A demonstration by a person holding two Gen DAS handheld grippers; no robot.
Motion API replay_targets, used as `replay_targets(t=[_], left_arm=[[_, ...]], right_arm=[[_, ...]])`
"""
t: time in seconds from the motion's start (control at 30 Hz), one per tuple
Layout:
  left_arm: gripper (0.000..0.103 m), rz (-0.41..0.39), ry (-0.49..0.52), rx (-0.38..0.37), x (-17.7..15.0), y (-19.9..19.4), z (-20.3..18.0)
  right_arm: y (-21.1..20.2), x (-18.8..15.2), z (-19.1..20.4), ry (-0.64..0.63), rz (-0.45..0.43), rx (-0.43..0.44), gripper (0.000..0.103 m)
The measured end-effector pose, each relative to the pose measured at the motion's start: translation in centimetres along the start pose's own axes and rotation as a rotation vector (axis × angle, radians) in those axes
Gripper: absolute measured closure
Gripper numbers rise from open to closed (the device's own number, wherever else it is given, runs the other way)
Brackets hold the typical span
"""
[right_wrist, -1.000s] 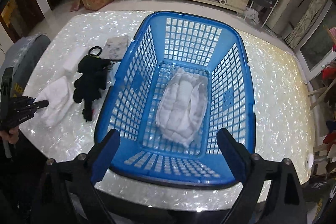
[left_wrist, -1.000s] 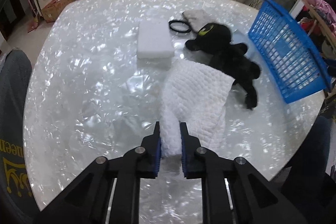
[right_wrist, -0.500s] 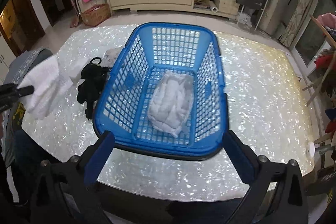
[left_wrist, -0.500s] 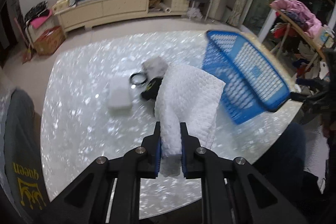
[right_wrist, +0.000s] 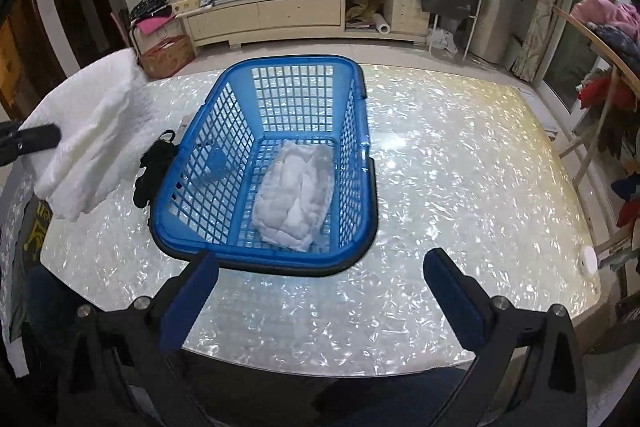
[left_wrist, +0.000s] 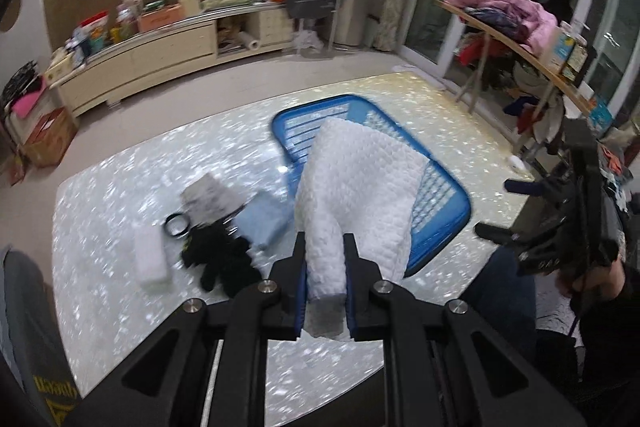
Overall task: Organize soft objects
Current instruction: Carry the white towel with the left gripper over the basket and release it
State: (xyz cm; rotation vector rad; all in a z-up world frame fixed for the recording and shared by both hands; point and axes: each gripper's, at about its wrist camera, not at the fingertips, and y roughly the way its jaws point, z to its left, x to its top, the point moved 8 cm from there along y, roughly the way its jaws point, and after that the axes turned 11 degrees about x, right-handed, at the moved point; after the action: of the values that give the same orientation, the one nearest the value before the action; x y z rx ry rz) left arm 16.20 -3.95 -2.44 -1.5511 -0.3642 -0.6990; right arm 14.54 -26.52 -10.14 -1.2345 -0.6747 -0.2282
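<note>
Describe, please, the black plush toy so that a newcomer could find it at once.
Start at the blue basket on the pearly white table. Just outside its left wall lies the black plush toy, limbs sprawled. It is the only dark, furry item there; its neighbours are pale cloths and a thin black ring.

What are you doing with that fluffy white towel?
Someone is tidying soft things into a blue basket. The left hand-held gripper is pinching the white towel and holding it up in the air near the basket. The right hand-held gripper is open and empty. One white padded cloth already lies in the basket. A black plush toy waits on the table.
</note>
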Motion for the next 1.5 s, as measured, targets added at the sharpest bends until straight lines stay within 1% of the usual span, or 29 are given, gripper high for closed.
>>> replay_targets(t=[0.1, 0.23, 0.33, 0.5, 0.57, 0.73, 0.83, 0.9, 1.03, 1.07, 1.23, 1.47, 1.5], left_arm=[[0.090, 0.003, 0.025, -0.041, 1.3, 0.6, -2.5], [0.090, 0.020, 0.058, -0.063, 3.1, 2.4, -5.4], [0.090, 0.044, 0.087, -0.081, 3.8, 4.2, -7.3], [0.090, 0.124, 0.136, -0.120, 3.2, 8.3, -9.8], [0.090, 0.147, 0.162, -0.120, 2.7, 9.5, -10.4], [0.090, 0.186, 0.209, -0.132, 2.6, 12.1, -11.1], [0.090, 0.196, 0.243, -0.118, 3.0, 14.0, -10.9], [0.090, 0.213, 0.267, -0.136, 3.0, 15.2, -10.9], [0.090, 0.232, 0.359, -0.180, 2.2, 16.7, -11.9], [0.090, 0.237, 0.373, -0.179, 2.0, 17.1, -12.0], [0.090, 0.274, 0.387, -0.155, 1.4, 19.0, -12.0], [0.089, 0.290, 0.435, -0.098, 1.4, 20.3, -12.1], [0.086, 0.288, 0.439, -0.095, 1.3, 20.4, -12.2]], right_arm=[[0.0, -0.3, -0.8, 0.019, -0.005, 0.009, 0.000], [-0.1, -0.3, -2.0, 0.054, -0.018, 0.017, 0.000], [-0.2, -0.2, -2.7, 0.068, -0.026, 0.021, 0.000], [-0.2, 0.1, -3.9, 0.086, -0.037, 0.028, 0.000], [0.1, 0.3, -4.3, 0.097, -0.036, 0.030, 0.000], [0.9, 0.4, -4.5, 0.115, -0.028, 0.046, 0.000], [1.2, 0.6, -4.5, 0.124, -0.024, 0.058, 0.000], [1.4, 0.6, -4.5, 0.129, -0.019, 0.065, 0.000], [1.9, 0.7, -4.7, 0.140, -0.009, 0.075, 0.000], [2.1, 0.7, -4.7, 0.143, -0.007, 0.076, 0.000], [2.9, 1.0, -5.0, 0.162, 0.005, 0.078, 0.000], [3.7, 1.5, -4.5, 0.164, 0.018, 0.092, 0.000], [3.8, 1.6, -4.4, 0.165, 0.019, 0.094, 0.000]])
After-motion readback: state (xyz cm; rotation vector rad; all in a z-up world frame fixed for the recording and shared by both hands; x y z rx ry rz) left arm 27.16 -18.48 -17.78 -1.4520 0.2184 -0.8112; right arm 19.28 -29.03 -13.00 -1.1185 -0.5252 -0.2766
